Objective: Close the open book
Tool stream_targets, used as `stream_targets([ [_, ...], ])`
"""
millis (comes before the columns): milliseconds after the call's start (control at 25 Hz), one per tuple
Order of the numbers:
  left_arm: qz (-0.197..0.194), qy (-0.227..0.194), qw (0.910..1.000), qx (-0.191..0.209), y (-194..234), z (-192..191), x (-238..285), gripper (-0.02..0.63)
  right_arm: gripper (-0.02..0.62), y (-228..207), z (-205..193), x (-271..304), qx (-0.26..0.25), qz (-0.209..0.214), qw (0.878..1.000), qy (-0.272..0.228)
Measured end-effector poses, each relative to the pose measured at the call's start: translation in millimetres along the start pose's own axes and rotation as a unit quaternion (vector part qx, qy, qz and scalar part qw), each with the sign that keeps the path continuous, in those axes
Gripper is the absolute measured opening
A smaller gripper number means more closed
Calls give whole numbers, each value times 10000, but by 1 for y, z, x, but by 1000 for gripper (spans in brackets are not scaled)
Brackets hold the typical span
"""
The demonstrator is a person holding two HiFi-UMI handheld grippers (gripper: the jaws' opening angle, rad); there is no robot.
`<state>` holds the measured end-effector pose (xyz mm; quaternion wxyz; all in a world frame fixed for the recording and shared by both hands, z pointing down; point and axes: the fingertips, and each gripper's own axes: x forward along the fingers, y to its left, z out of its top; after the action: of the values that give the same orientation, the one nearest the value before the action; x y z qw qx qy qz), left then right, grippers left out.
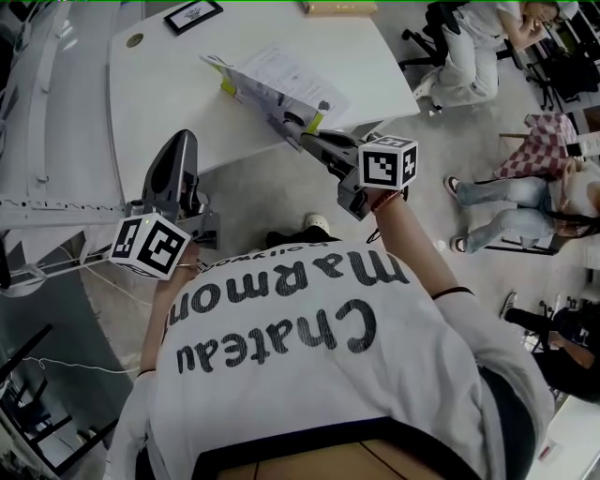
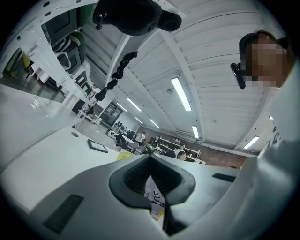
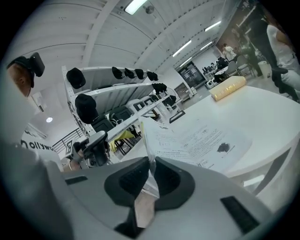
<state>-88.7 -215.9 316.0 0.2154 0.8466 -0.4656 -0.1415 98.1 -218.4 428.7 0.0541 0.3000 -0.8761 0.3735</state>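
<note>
The open book (image 1: 277, 80), white printed pages with a yellow-green cover edge, lies near the front edge of the white table (image 1: 159, 103). My right gripper (image 1: 300, 133) is shut on the book's near edge. In the right gripper view a lifted sheet (image 3: 149, 140) stands pinched between the jaws, and the printed page (image 3: 201, 140) lies flat beyond it. My left gripper (image 1: 180, 150) hangs at the table's left front edge, away from the book. Its jaws meet at the tips (image 2: 150, 157) with nothing in them. A strip of the book (image 2: 157, 204) shows through the gap lower down.
A black picture frame (image 1: 192, 16) lies at the table's far side, and a tan roll (image 3: 228, 87) lies on its right. People sit on the floor to the right (image 1: 525, 197). A rack of black headsets (image 3: 117, 75) stands on the left.
</note>
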Motion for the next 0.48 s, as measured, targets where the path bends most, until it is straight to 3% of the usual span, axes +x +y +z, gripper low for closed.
stream_targets([
  [480, 341, -133, 9993, -4, -15, -9, 16, 23, 51, -26, 8, -9, -75, 224, 9994, 251],
])
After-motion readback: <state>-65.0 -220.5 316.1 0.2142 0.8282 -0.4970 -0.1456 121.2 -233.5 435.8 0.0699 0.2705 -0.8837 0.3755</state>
